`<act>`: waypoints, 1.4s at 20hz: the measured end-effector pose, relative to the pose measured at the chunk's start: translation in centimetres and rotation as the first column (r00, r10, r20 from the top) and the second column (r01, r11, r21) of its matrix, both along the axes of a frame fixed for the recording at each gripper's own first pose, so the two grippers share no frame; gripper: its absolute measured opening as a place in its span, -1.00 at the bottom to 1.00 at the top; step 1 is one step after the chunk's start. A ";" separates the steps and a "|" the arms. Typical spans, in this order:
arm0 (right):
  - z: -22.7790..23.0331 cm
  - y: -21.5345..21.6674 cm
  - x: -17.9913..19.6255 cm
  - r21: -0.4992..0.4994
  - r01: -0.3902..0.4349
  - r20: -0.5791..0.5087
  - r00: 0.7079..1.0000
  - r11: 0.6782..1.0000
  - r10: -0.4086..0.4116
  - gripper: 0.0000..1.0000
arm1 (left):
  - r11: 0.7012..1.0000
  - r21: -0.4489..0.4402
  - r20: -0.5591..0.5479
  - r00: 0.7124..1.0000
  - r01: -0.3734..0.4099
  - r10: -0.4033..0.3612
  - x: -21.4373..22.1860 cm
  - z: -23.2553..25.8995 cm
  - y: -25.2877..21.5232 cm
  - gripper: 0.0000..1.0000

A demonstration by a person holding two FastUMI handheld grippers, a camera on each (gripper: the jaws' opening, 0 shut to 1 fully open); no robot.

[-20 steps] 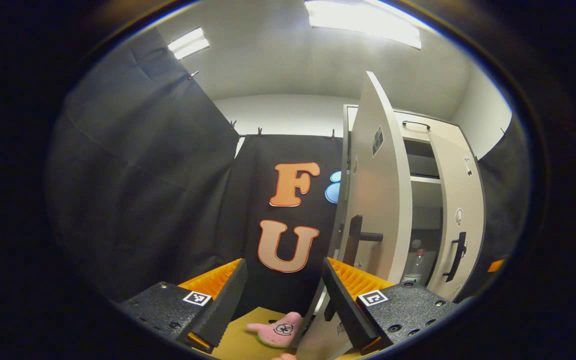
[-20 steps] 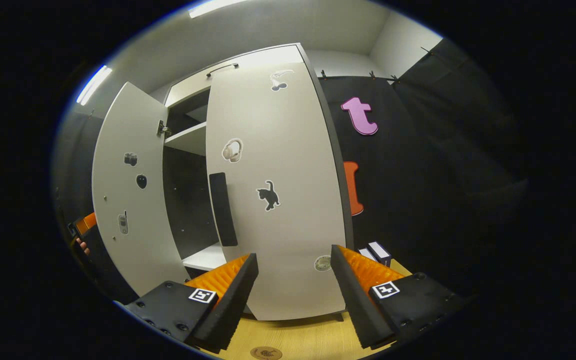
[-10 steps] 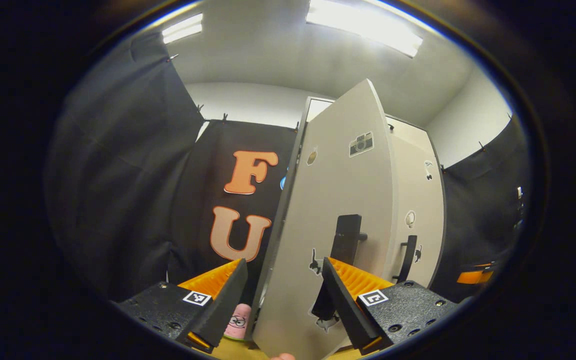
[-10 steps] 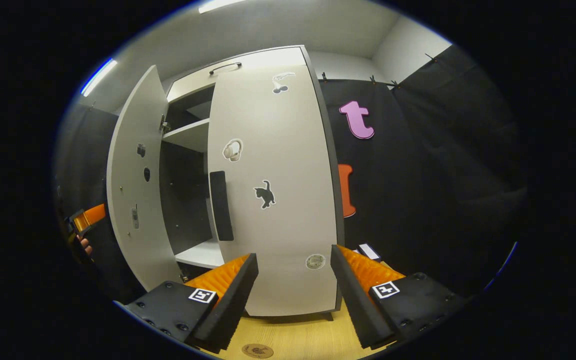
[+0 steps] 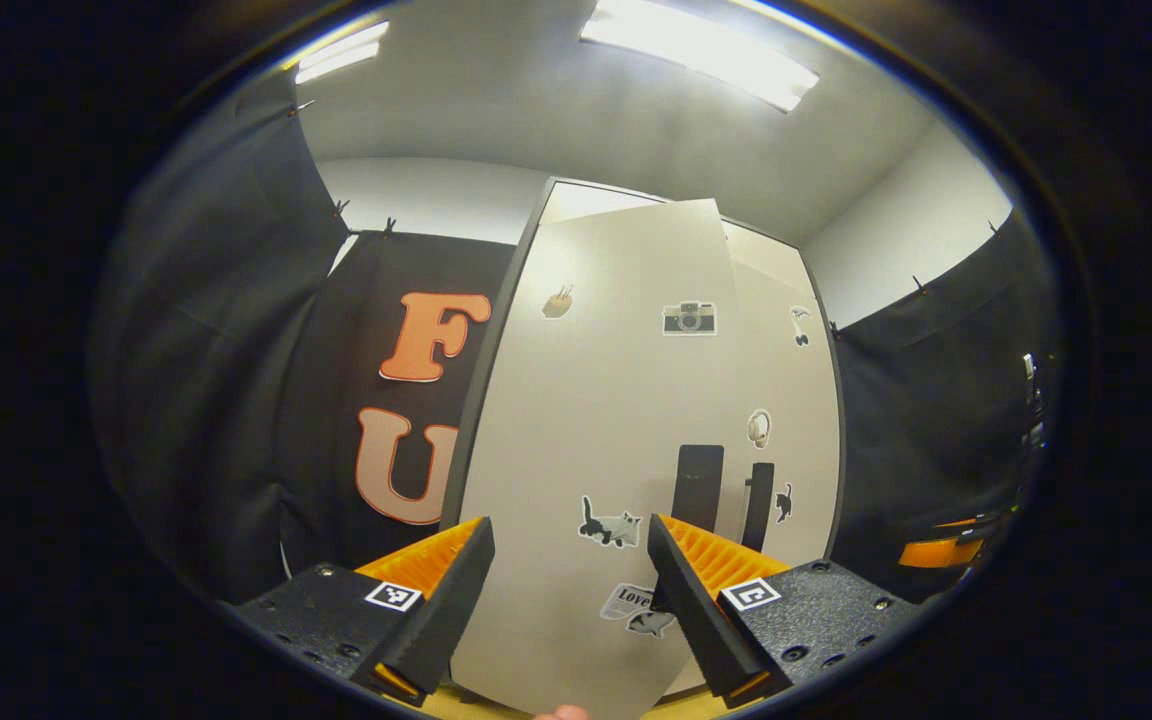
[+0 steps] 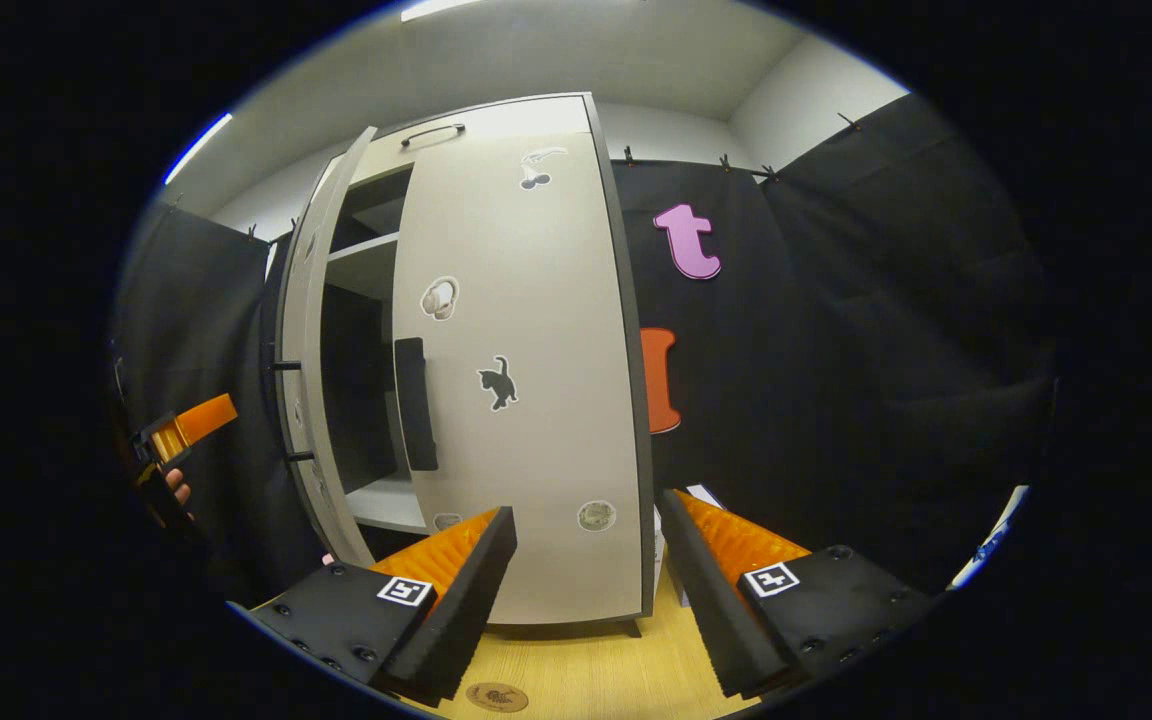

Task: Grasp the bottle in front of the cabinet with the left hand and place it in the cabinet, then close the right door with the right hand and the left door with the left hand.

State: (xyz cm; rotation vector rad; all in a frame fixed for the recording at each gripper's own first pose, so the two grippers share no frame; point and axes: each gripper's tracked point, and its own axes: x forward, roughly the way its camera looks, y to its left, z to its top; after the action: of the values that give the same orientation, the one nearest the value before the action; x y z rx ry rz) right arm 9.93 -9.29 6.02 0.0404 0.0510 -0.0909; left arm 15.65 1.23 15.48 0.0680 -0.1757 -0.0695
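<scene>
While the left door [image 5: 596, 430] stands partly ajar just ahead of the left tongs [image 5: 568, 610], whose fingers are spread and empty, closing it is the step in hand. Right of it, the right door [image 6: 526, 380] looks shut beyond the right tongs [image 6: 586, 600], also spread. The bottle is presumably inside the cabinet [image 6: 376, 215]. Next: push the left door flush.

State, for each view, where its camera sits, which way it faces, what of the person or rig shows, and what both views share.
Left gripper view: rides the left gripper, facing the left door front; own open fingers below.
Right gripper view: rides the right gripper, facing the shut right door; own open fingers, plus the other gripper and a hand far left.
Shared: the cabinet, both doors.
</scene>
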 end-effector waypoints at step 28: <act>-0.4 -3.1 -1.7 -0.010 0.084 -0.007 0.996 0.996 -0.084 0.94 | 0.992 -0.087 -0.153 0.983 0.086 -0.099 9.0 -7.0 -4.7 0.88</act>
State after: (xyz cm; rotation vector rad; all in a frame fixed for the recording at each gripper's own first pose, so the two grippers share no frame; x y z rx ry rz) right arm 8.26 -12.40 5.64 0.0328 0.0565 -0.1755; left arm 24.67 -3.52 8.50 -0.0255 -0.0240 -0.1600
